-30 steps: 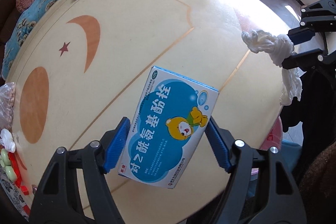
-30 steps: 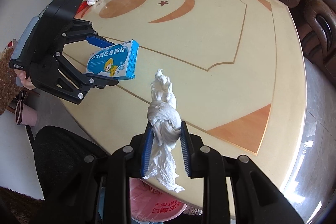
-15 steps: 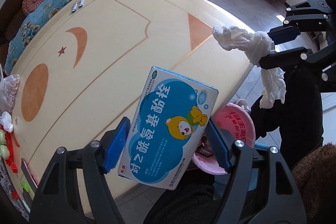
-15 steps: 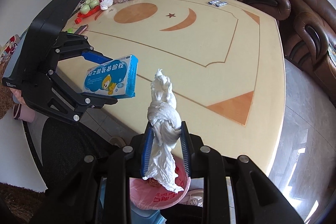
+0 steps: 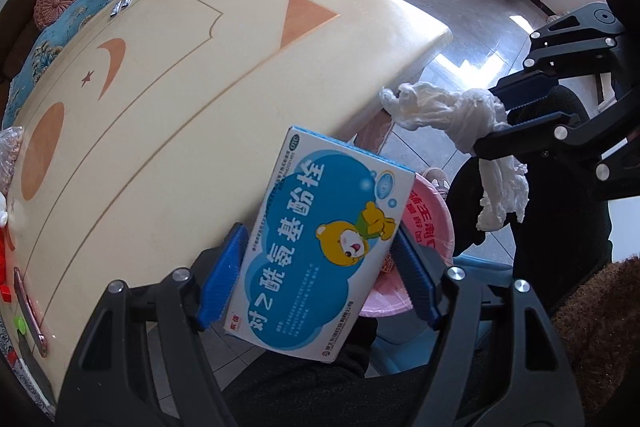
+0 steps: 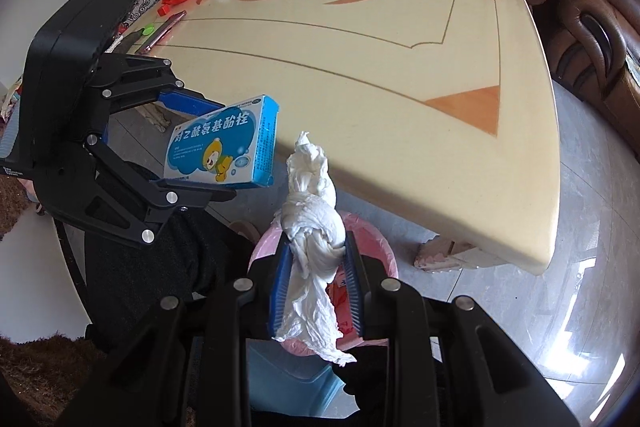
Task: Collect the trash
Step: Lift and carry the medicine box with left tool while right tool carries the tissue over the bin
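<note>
A: What is the left gripper holding?

B: A blue box with a yellow bear on it. The blue pads squeeze both its sides. It hangs past the edge of the table, partly over the pink bin.

A: And the right gripper?

B: It is pinched tight on a twisted white tissue, right above that pink bin.

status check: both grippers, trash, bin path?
Left gripper shut on medicine box. Right gripper shut on tissue wad. Both off the table, over pink-lined bin. Nothing in the way.
</note>
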